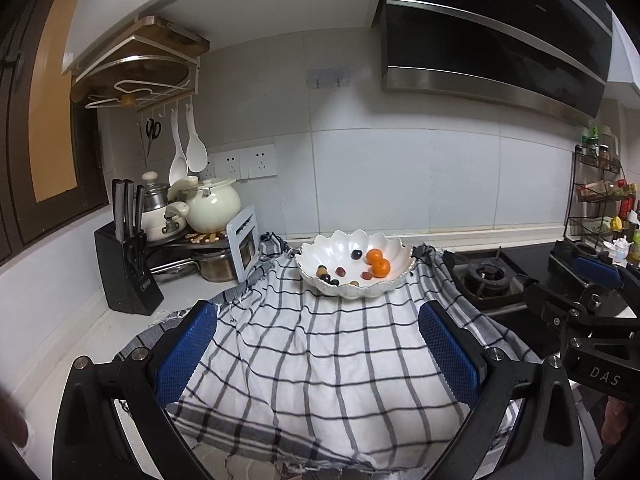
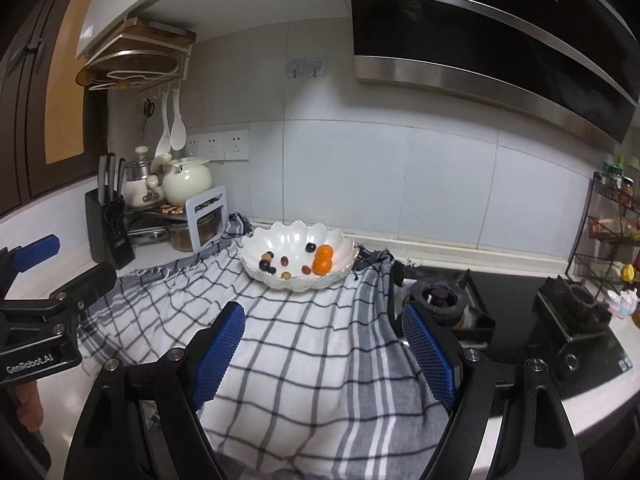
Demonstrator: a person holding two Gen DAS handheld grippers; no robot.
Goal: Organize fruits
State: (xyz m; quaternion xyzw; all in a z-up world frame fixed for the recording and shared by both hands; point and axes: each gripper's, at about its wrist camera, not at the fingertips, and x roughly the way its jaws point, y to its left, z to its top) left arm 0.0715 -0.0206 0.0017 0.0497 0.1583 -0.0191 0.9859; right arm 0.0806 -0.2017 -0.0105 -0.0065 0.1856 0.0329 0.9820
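A white scalloped bowl stands at the far end of a checked cloth. In it lie two oranges, one behind the other, and several small dark and tan grapes. My left gripper is open and empty, held above the cloth well short of the bowl. My right gripper is open and empty too, also short of the bowl. Each gripper shows at the edge of the other's view.
A black knife block, cream pots and a white rack stand at the left. A gas hob lies to the right of the cloth, a spice rack beyond it. A range hood hangs above.
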